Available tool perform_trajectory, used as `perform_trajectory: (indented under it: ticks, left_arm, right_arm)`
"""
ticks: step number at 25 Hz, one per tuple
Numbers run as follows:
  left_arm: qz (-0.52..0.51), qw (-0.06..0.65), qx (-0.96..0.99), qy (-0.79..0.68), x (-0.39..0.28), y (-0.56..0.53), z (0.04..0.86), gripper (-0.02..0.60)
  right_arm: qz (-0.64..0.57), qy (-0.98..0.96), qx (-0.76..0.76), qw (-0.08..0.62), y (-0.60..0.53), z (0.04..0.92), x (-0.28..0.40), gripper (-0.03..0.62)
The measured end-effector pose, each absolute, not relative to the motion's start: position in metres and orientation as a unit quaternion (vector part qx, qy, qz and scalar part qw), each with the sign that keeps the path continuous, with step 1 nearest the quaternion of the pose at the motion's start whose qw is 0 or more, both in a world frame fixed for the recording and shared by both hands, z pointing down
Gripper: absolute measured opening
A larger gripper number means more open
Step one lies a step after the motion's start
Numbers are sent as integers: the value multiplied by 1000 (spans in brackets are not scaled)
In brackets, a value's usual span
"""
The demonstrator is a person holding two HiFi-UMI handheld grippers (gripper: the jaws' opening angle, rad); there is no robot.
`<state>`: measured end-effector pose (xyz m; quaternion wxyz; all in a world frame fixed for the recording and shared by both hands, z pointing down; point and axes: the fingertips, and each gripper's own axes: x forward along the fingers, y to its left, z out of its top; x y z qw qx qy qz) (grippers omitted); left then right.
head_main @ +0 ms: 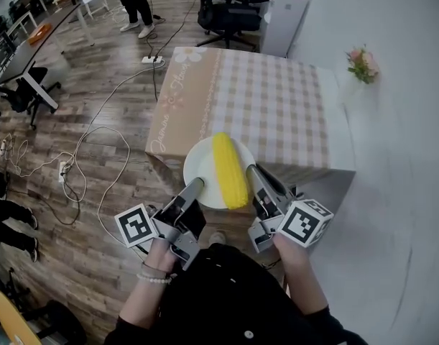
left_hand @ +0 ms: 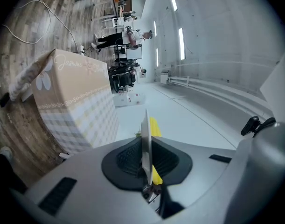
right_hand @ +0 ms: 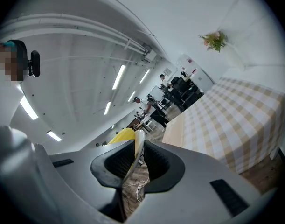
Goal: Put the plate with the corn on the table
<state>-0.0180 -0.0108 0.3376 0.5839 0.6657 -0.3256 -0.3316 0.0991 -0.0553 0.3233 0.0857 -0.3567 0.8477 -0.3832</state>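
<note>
A white plate (head_main: 199,169) carries a yellow corn cob (head_main: 229,169) and hangs in the air just in front of the near edge of the table (head_main: 269,106). My left gripper (head_main: 197,185) is shut on the plate's near-left rim. My right gripper (head_main: 253,171) is shut on its right rim. In the left gripper view the plate (left_hand: 145,143) shows edge-on between the jaws, with the corn (left_hand: 154,125) behind it. In the right gripper view the plate rim (right_hand: 135,148) sits between the pads and the corn (right_hand: 122,135) peeks over it.
The table has a checked cloth with a tan border (head_main: 187,99). A small flower pot (head_main: 363,65) stands at its far right by the white wall. Cables and a power strip (head_main: 151,59) lie on the wooden floor at the left. Office chairs (head_main: 230,13) stand beyond the table.
</note>
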Motion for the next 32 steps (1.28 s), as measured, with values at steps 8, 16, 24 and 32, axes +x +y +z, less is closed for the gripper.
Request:
perform_trajectory:
  ticks: [8, 16, 24, 32]
  left_arm:
    - [-344, 581, 658, -333, -12, -31, 348, 44]
    - [-340, 583, 657, -337, -1, -54, 355, 43]
    - [-330, 586, 660, -334, 3, -43, 360, 44]
    - [-327, 594, 660, -324, 0, -54, 360, 44]
  right_arm:
    - [-382, 851, -352, 81, -78, 333, 104, 91]
    - [-390, 847, -353, 84, -102, 340, 115, 91]
    - [-395, 841, -360, 85, -89, 349, 120, 91]
    - [-391, 838, -372, 78, -97, 349, 117, 91]
